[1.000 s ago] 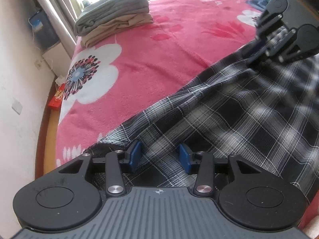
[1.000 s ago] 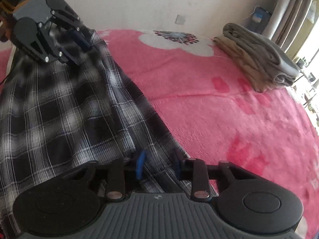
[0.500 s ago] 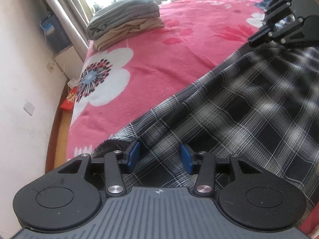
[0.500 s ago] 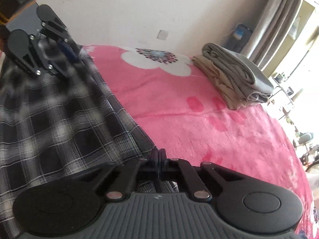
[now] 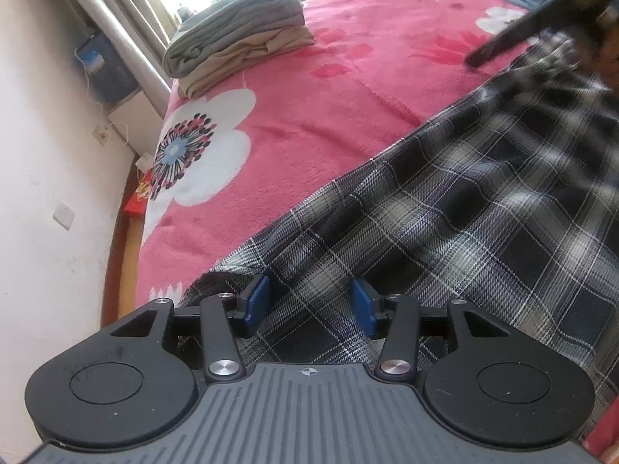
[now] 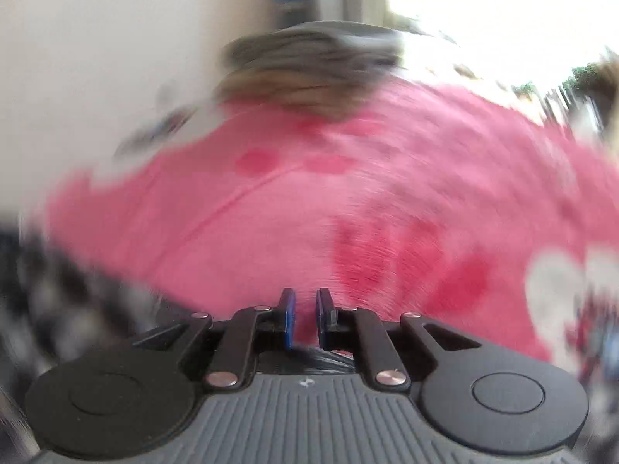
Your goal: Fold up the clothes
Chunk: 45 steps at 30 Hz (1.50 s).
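1. My right gripper has swung off the plaid garment since a moment ago; it now faces bare pink blanket, jaws opening with nothing between them, so that edge is released.
2. My left gripper stays half-open over the plaid near the corner, pads not pinching; the garment lies spread on the bed.
3. I read no writing or labels.

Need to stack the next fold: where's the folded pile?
Left wrist view, upper left: the folded pile sits on the pink blanket's far corner, by the curtain.
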Tool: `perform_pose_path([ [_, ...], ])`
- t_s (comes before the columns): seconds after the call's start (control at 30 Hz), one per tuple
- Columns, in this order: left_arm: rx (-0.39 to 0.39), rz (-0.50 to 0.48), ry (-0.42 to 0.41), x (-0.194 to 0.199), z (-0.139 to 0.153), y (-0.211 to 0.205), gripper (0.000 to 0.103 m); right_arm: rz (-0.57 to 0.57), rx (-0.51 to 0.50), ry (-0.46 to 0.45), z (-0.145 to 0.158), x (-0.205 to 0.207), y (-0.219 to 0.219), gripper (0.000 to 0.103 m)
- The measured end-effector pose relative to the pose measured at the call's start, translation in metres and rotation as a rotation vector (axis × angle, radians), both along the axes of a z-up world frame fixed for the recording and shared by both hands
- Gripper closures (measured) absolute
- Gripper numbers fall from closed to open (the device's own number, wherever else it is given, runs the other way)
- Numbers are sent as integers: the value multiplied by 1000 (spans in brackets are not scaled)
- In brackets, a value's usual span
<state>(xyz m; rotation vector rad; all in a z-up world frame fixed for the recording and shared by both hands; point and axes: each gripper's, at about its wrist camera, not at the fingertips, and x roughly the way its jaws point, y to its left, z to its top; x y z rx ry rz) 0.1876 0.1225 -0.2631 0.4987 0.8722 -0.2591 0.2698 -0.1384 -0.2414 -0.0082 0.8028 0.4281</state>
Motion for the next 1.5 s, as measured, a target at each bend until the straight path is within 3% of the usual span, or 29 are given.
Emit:
perform_pose_path([
  [0.07, -3, -1, -6, 1, 8, -8, 56, -54, 83, -14, 14, -14, -25, 91],
  [0.13, -29, -8, -24, 1, 18, -19, 56, -56, 67, -58, 28, -36, -48, 90],
  [0.27, -94, -35, -44, 2, 32, -46, 56, 15, -152, -157, 42, -71, -93, 88],
  [0.43, -145, -140, -33, 11, 19, -103, 56, 164, -419, -135, 30, -74, -127, 87],
  [0.6, -167, -162, -33, 23, 8, -137, 56, 379, -616, -191, 11, -90, -121, 84],
  [0.73, -168, -151, -29, 31, 2, -145, 56, 451, -705, -234, -15, -86, -115, 81],
  [0.8, -160, -143, -34, 34, -1, -147, 56, 444, -721, -255, -23, -77, -115, 83],
  [0.93, -165, -130, -27, 36, -2, -147, 56, 319, -580, -207, -11, -47, -126, 92],
  [1.17, -151, -148, -36, 37, -7, -149, 55, 181, -502, -123, -3, -17, -148, 93],
  [1.23, -154, -147, -41, 37, -7, -148, 55, 169, -437, -84, 4, -12, -157, 92],
  [1.33, -148, -149, -58, 36, -7, -147, 55, 244, -356, -82, 18, -17, -161, 88],
  [1.5, -146, -188, -99, 34, -4, -151, 55, 439, -408, -131, 19, -31, -136, 65],
])
